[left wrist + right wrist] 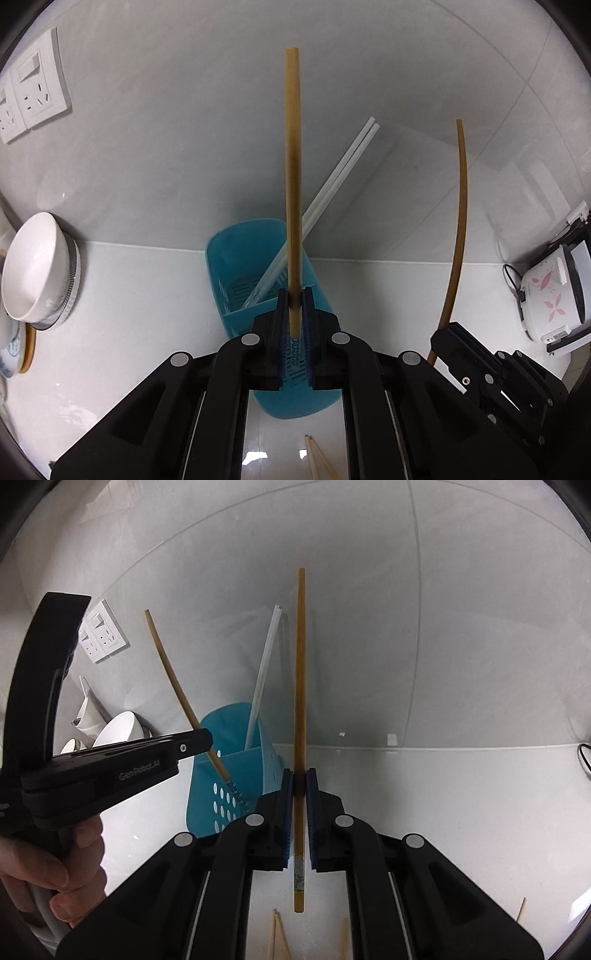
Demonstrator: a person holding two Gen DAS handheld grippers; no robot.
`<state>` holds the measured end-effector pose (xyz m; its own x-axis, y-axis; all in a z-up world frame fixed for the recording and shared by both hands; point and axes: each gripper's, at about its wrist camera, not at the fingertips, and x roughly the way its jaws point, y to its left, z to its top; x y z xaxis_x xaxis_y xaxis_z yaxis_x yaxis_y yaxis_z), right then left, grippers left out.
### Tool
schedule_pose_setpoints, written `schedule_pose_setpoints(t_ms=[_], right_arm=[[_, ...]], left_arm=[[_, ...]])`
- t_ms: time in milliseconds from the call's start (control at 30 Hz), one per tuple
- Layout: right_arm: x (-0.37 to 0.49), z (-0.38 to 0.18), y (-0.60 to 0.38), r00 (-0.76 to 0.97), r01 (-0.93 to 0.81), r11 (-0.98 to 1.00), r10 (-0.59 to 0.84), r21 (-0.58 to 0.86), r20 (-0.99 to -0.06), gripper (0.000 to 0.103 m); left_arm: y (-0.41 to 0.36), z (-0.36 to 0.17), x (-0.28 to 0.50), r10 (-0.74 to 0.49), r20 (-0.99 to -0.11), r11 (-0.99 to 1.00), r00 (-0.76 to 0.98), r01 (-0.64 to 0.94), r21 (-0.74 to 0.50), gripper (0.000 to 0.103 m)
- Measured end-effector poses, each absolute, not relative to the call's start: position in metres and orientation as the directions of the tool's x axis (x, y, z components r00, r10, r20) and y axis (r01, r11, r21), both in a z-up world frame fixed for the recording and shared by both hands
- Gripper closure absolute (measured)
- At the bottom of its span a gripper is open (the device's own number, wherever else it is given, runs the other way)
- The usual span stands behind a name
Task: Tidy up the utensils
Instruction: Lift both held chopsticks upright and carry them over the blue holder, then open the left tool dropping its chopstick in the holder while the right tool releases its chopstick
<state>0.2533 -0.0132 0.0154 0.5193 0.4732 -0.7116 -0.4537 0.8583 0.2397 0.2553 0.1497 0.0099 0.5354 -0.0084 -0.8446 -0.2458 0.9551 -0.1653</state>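
Observation:
My left gripper (294, 295) is shut on a brown wooden chopstick (293, 177), held upright just above the blue plastic utensil holder (255, 266). Two white chopsticks (332, 184) lean inside the holder. My right gripper (300, 779) is shut on a second brown chopstick (300, 686), upright, to the right of the holder (236, 771). In the left wrist view the right gripper (458, 343) and its chopstick (460, 221) show at the right. In the right wrist view the left gripper (199, 744) holds its chopstick (177, 686) over the holder.
Loose light wooden chopsticks (317, 458) lie on the white counter near me; they also show in the right wrist view (277, 938). White bowls (33, 269) stack on the left. A rice cooker (550, 295) stands right. Wall sockets (33, 88) sit on the grey wall.

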Motion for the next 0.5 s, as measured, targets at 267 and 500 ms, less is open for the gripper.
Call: schedule_pose_setpoints(t_ms=[267,500], right_arm=[[0.251,0.013,-0.013,0.516,-0.452,0.859,0.471,0.239,-0.715,0.097],[0.25,0.014,-0.012,0.517,-0.452,0.86,0.47,0.238,-0.715,0.097]], left_arm=[[0.153,0.0,0.264,0.001,-0.847,0.955,0.531,-0.251,-0.156,0.096],[0.154,0.007,0.261,0.028,-0.835,0.956,0.55,-0.259,-0.138,0.09]])
